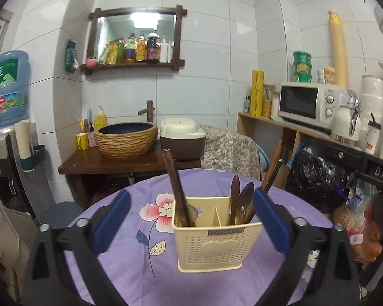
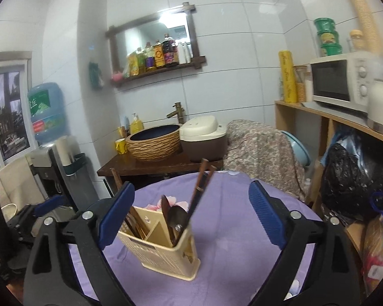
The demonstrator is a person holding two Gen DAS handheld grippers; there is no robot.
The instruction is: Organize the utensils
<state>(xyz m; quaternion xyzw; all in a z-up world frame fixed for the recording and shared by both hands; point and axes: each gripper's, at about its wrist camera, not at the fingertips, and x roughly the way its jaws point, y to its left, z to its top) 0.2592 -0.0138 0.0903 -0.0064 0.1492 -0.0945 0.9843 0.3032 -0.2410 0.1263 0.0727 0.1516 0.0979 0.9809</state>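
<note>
Chopstick [image 1: 177,191] bases hidden inside caddy [image 1: 214,244]

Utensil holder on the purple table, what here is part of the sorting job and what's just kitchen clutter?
Job: cream utensil holder; wooden chopsticks; metal spoon; wooden spoon; left gripper, right gripper, both open.

Clutter: microwave; rice cooker; basin sink; water jug; bottle shelf.

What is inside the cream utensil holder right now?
The utensil holder has a divider. One compartment holds dark wooden chopsticks; the other holds a wooden spoon, a metal spoon and more sticks. Their lower ends are hidden by the walls.
</note>
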